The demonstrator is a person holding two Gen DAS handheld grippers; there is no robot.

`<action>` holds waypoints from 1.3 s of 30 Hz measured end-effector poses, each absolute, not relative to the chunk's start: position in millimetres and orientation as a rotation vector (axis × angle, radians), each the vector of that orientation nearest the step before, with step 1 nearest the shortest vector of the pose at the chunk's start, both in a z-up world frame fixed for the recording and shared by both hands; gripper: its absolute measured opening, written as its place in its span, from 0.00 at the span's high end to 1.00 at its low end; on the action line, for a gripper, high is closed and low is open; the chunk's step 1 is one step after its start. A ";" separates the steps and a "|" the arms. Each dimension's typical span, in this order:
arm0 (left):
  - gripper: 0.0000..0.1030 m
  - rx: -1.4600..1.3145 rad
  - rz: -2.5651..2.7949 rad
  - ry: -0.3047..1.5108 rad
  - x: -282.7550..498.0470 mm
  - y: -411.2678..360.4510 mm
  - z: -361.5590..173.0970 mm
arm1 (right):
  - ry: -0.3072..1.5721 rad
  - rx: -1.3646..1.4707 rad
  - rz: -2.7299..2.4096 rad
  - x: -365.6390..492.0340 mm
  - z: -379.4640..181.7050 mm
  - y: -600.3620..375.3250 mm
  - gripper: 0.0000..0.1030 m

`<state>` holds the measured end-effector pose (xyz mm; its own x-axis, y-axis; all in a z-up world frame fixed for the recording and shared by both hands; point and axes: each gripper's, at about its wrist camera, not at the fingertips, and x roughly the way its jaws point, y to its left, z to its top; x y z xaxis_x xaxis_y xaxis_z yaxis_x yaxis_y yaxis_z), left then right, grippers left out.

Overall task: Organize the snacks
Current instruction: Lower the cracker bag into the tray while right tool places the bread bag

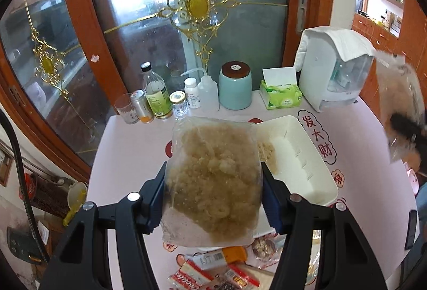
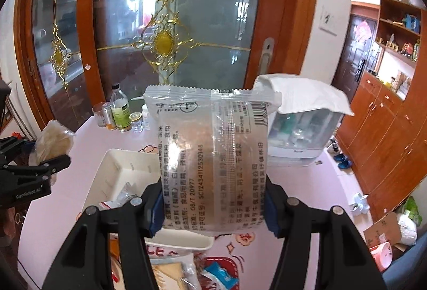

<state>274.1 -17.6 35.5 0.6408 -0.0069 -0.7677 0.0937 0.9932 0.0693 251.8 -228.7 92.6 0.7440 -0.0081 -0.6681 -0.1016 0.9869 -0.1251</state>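
My left gripper is shut on a clear snack bag of tan crumbly food, held above the table just left of a white bin. The bin holds one similar snack at its left end. My right gripper is shut on a second clear snack bag with printed text, held upright above the bin's near rim. The left gripper with its bag shows at the left in the right wrist view. The right gripper with its bag shows blurred at the right in the left wrist view.
Bottles, a glass and jars, a teal canister, a tissue box and a white appliance line the table's far edge. More snack packets lie at the near edge. A glass door stands behind.
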 end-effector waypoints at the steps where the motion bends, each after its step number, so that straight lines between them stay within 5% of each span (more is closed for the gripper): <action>1: 0.42 0.099 -0.059 0.881 280.5 -18.0 31.2 | 0.745 -0.154 0.059 256.4 88.0 -225.2 0.42; 30: 0.41 0.032 -0.097 1.099 362.6 -31.4 -100.5 | 1.092 -0.071 0.097 341.9 -62.0 -181.8 0.38; 35: 0.15 0.092 -0.031 1.101 364.4 -31.9 -106.4 | 1.119 -0.072 0.082 348.5 -75.7 -181.2 0.31; 39: 0.12 0.074 -0.047 1.114 363.5 -26.8 -110.4 | 1.147 -0.057 0.066 349.4 -85.5 -186.3 0.31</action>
